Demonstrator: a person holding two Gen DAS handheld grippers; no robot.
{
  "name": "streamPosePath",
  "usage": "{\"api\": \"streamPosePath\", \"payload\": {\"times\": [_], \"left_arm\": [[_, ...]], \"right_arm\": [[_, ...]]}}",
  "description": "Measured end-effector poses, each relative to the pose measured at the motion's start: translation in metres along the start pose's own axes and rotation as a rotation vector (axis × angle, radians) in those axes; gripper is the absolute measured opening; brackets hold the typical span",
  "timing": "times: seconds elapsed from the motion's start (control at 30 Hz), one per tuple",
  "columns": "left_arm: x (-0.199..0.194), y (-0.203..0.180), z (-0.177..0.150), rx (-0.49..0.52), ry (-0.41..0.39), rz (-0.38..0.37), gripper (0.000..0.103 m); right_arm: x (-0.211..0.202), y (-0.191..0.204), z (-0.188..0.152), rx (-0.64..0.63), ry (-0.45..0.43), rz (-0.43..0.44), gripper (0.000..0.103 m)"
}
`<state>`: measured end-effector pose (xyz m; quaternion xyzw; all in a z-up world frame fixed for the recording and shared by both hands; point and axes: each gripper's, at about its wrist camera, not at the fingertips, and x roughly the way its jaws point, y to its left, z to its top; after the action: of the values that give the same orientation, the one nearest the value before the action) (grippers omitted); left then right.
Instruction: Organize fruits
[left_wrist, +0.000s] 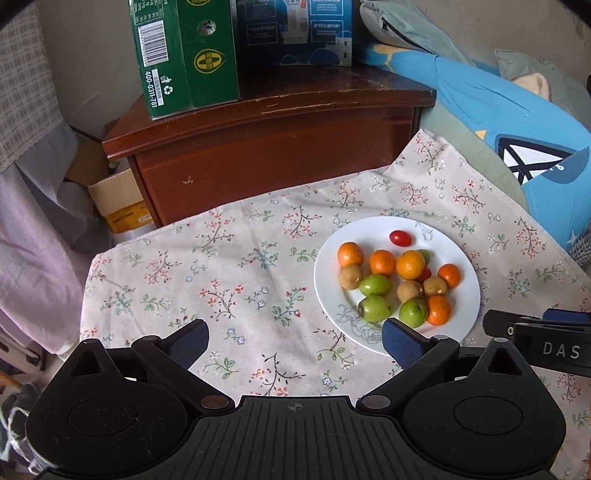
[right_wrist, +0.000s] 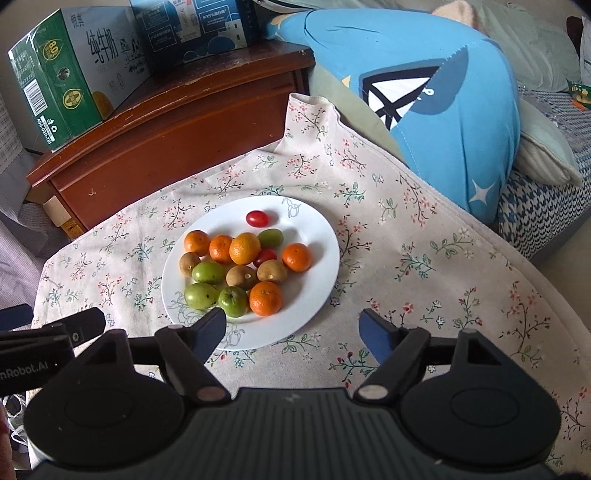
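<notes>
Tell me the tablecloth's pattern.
The tablecloth is pale beige with small floral sprigs, pink blossoms and green leaves; clearest in the right wrist view.

A round white plate (right_wrist: 317, 258) of mixed small fruits (right_wrist: 243, 248) lies on the floral tablecloth (right_wrist: 406, 266); behind stands a brown wooden cabinet (right_wrist: 177, 122), seemingly bearing two printed cartons (right_wrist: 74, 74).

Glossy white plate (right_wrist: 317, 258), likely ceramic; matt floral cloth (right_wrist: 424, 266); scuffed wooden nightstand (left_wrist: 280, 147).

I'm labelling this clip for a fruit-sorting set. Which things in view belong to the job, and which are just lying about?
Belongs to the job:
white plate
oranges
green fruits
brown fruits
cherry tomatoes
left gripper and right gripper, both open and empty

Just lying about:
green carton
blue carton
wooden nightstand
blue shark pillow
floral cloth
</notes>
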<state>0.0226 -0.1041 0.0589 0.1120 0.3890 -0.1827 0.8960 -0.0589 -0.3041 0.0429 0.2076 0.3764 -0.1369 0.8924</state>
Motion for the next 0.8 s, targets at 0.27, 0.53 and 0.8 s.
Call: {"api": "streamPosePath", "payload": {"times": [0.27,0.53,0.8], "left_arm": [[0.022,-0.011,0.006,-0.018,0.058,0.01,0.101],[0.037,-0.021,0.007,-0.008,0.091,0.015,0.101],[0.046,-0.023,0.007,-0.01,0.103,0.034,0.101]], "right_arm": [[0.012,0.001,0.001,-0.022,0.033,-0.086,0.088],[0.022,-0.002,0.001,0.012,0.062,-0.111,0.088],[0.03,0.002,0.002,0.007,0.069,-0.126,0.088]]}}
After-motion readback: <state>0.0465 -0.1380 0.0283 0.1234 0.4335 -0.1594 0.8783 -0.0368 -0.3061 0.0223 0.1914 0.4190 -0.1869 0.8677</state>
